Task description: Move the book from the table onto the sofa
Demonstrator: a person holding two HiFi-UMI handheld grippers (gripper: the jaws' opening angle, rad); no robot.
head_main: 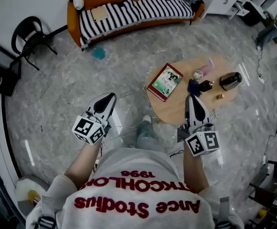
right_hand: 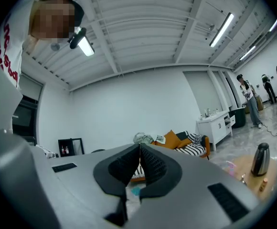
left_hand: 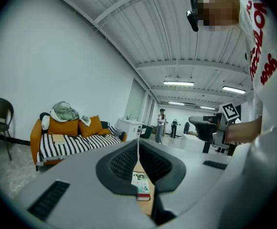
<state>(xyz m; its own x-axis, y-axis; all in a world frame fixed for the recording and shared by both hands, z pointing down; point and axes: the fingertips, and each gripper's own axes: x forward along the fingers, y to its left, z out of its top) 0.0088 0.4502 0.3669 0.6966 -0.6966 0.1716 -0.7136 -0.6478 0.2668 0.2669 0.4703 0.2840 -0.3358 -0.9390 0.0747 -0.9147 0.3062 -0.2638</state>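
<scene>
**A:** Where is the book lying?

**B:** The green-covered, red-spined book (head_main: 165,81) is lying flat on the round pale wooden bench (head_main: 169,114). It is sitting right at the bench's left edge, on the side facing the orange sofa with the black-and-white striped throw (head_main: 129,13).

**A:** And the tools?

**B:** You are holding your left tool (head_main: 111,97) with its jaws pressed together, gripping nothing, out over bare floor left of the bench. Your right tool (head_main: 190,98) is likewise closed and empty. It is hanging over the bench's near rim, near the book but not touching it.

**A:** Is there room to move?

**B:** The grey marbled floor (head_main: 81,85) is lying open between bench and sofa. Only a small teal object (head_main: 99,54) is sitting just before the sofa's front edge. A black chair (head_main: 29,37) is standing well off to the left.
</scene>
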